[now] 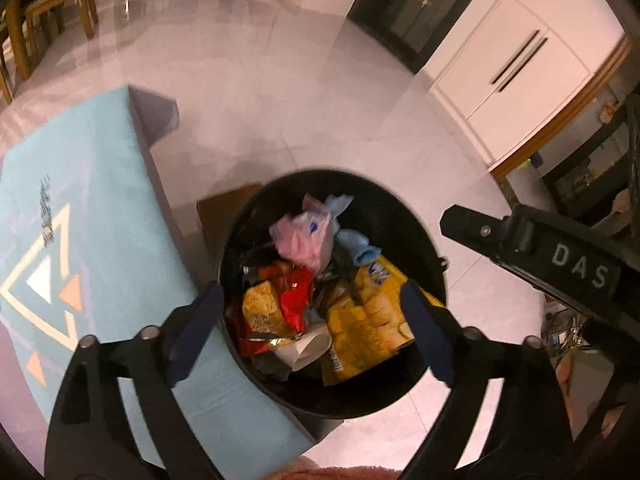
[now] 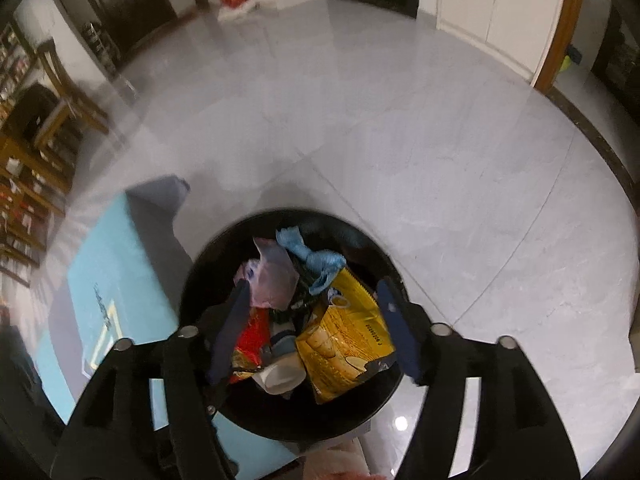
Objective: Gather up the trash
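Observation:
A round black trash bin (image 1: 404,216) stands on the floor beside the table; it also shows in the right wrist view (image 2: 192,280). It holds a yellow snack bag (image 1: 364,324) (image 2: 344,340), a red snack bag (image 1: 280,308) (image 2: 250,336), a pink plastic bag (image 1: 304,236) (image 2: 272,276), blue crumpled plastic (image 1: 356,246) (image 2: 316,260) and a white paper cup (image 1: 310,348) (image 2: 280,376). My left gripper (image 1: 312,320) is open and empty above the bin. My right gripper (image 2: 310,328) is open and empty above it too; its body shows at the right of the left wrist view (image 1: 560,256).
A table with a light blue patterned cloth (image 1: 100,220) (image 2: 112,264) stands left of the bin. A brown cardboard piece (image 1: 224,208) lies behind the bin. Glossy grey floor (image 2: 400,140) spreads beyond. White cabinets (image 1: 516,68) stand at the right, wooden chairs (image 1: 48,12) at the far left.

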Demonstrator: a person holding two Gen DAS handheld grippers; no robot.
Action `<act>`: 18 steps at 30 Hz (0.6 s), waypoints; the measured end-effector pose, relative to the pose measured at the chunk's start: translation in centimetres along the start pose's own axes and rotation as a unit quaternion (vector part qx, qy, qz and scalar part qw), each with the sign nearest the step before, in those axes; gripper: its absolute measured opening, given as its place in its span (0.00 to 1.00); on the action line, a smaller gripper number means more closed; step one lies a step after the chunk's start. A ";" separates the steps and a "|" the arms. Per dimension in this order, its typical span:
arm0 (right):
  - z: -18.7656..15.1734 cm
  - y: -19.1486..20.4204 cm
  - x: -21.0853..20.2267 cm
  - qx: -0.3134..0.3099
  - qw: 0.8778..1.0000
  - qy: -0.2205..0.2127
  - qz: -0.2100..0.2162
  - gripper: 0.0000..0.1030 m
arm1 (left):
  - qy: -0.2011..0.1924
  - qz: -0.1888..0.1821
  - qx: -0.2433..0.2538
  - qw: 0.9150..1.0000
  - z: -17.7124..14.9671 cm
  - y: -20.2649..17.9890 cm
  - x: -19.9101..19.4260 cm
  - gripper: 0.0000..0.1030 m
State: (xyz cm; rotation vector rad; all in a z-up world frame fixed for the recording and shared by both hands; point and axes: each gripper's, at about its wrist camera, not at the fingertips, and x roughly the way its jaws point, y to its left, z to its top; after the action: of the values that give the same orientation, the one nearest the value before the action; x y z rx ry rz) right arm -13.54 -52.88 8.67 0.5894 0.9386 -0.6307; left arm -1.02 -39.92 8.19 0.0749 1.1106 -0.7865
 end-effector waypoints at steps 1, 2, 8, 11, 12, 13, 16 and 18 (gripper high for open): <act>0.0 -0.1 -0.9 0.002 1.000 -0.015 0.005 0.80 | -0.008 0.004 0.008 1.000 0.1 -0.2 -0.9 0.94; 0.1 -0.2 -1.9 0.005 0.999 -0.031 0.010 0.82 | -0.013 0.008 0.014 1.000 0.2 -0.3 -1.5 0.97; -0.3 -0.7 -5.9 0.022 0.995 -0.086 0.042 0.95 | -0.055 0.037 0.029 0.997 1.0 -0.2 -5.6 0.97; -0.3 -0.5 -7.1 0.023 0.994 -0.103 0.040 0.96 | -0.075 0.050 0.042 0.995 1.3 -0.2 -7.3 0.97; -0.4 -0.4 -7.3 0.023 0.993 -0.107 0.033 0.96 | -0.079 0.050 0.043 0.995 1.3 -0.2 -7.7 0.97; -0.5 -0.2 -7.5 0.021 0.993 -0.111 0.028 0.96 | -0.081 0.047 0.044 0.995 1.4 -0.2 -8.0 0.97; -0.6 0.3 -7.8 0.016 0.993 -0.115 0.022 0.96 | -0.079 0.029 0.046 0.995 1.4 -0.1 -8.5 0.97; -0.7 0.5 -7.8 0.012 0.993 -0.117 0.011 0.96 | -0.081 0.026 0.049 0.995 1.3 -0.2 -8.9 0.97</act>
State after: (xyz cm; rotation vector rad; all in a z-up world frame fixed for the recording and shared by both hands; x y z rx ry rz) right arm -17.05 -50.26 15.18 0.5342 0.7048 -0.6761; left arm -1.98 -35.92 16.17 0.1192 0.9129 -0.7851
